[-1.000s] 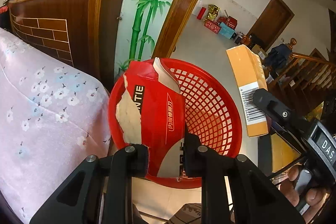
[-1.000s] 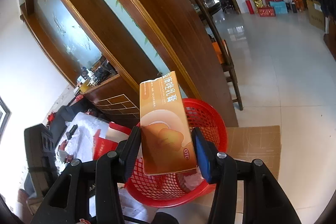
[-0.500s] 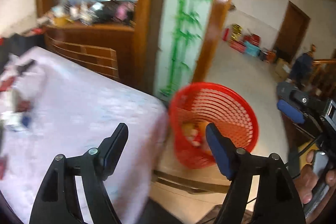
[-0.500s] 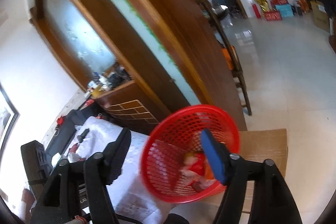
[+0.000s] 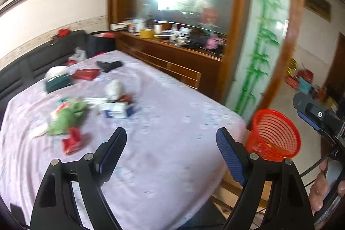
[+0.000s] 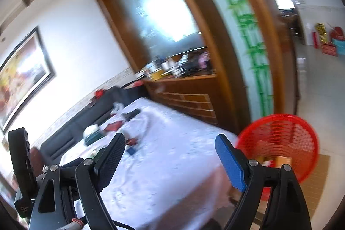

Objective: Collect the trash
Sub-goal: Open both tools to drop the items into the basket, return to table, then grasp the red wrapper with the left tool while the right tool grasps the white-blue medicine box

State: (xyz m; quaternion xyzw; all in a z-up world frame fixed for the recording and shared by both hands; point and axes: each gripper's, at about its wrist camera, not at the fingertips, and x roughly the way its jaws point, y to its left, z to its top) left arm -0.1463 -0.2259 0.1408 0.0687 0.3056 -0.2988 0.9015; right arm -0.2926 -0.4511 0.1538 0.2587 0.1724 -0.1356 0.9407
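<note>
A red mesh basket [image 5: 275, 137] stands on the floor beside the table's right corner; in the right wrist view the basket [image 6: 282, 139] shows box pieces at its bottom. My left gripper [image 5: 171, 139] hangs over the pale floral tablecloth [image 5: 172, 118], its jaws opening with nothing between them. My right gripper [image 6: 170, 143] is likewise still opening and empty, above the same cloth. Scattered trash lies far left on the table: a green wrapper [image 5: 69, 115], a red packet [image 5: 72, 140], a blue-white box [image 5: 117, 110], crumpled white paper [image 5: 113, 88].
A teal tissue box [image 5: 57, 81], a red flat box [image 5: 85, 74] and a black object [image 5: 108, 65] lie farther back. A dark sofa [image 5: 23, 70] runs behind the table, a wooden cabinet [image 5: 172, 51] with clutter beyond. Flat cardboard [image 6: 312, 182] lies under the basket.
Both grippers opened and dropped their boxes, the red one and the orange one, into the basket. Both then swung left and back, away from the basket toward the littered table.
</note>
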